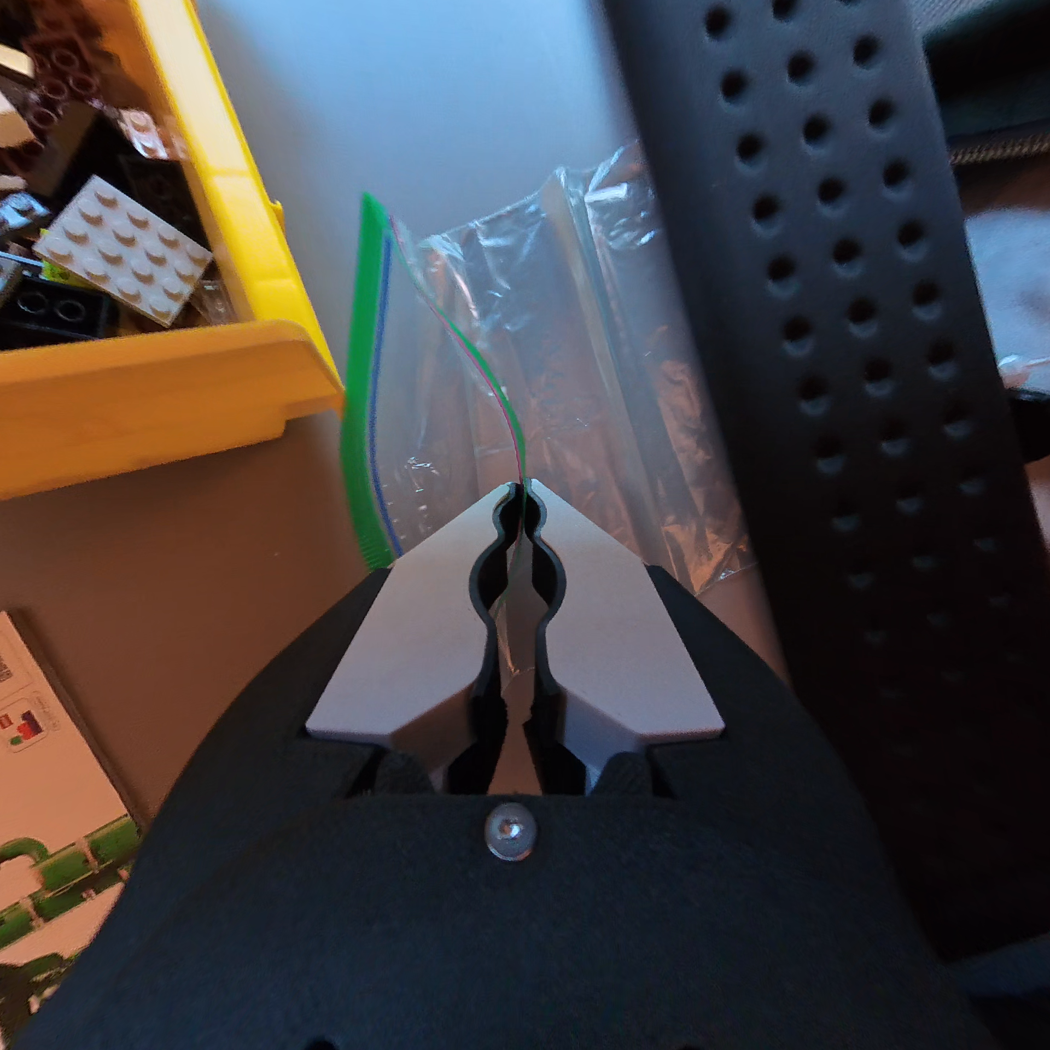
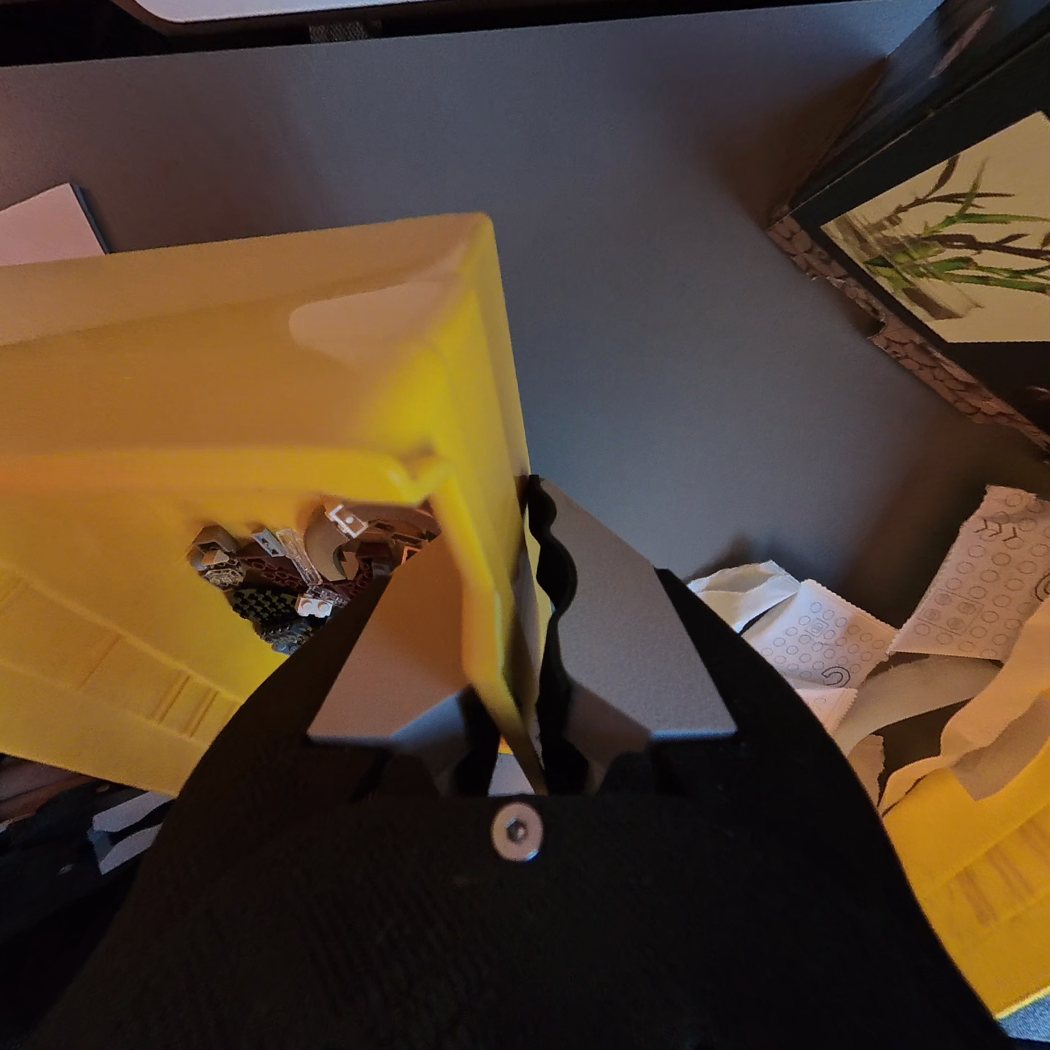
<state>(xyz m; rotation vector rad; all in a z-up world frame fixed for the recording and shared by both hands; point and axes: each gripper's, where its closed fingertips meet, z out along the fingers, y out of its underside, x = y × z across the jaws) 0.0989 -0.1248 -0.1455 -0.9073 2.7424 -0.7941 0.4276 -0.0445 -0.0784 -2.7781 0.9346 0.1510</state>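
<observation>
1. The left tool (image 1: 523,488) is pressed together, pinching one edge of a clear plastic zip bag with a green seal strip (image 1: 568,369); the bag hangs open beyond the tips, toward 12 o'clock.
2. At 10 o'clock from that tool sits a yellow plastic bin (image 1: 170,392) holding loose toy building bricks (image 1: 122,250), among them a pale studded plate.
3. At 2 o'clock stands a black perforated plastic panel (image 1: 841,341), close beside the bag.
4. At 8 o'clock a printed cardboard box (image 1: 51,795) lies on the grey surface (image 1: 454,85).
5. The right tool (image 2: 525,488) is clamped on the side wall of the tilted yellow plastic bin (image 2: 227,369); small brown, tan and clear bricks (image 2: 307,562) lie inside at 9 o'clock.
6. At 3 o'clock, torn white paper packets (image 2: 824,630) are heaped; at 1 o'clock a dark box with a plant picture (image 2: 937,255) rests.
</observation>
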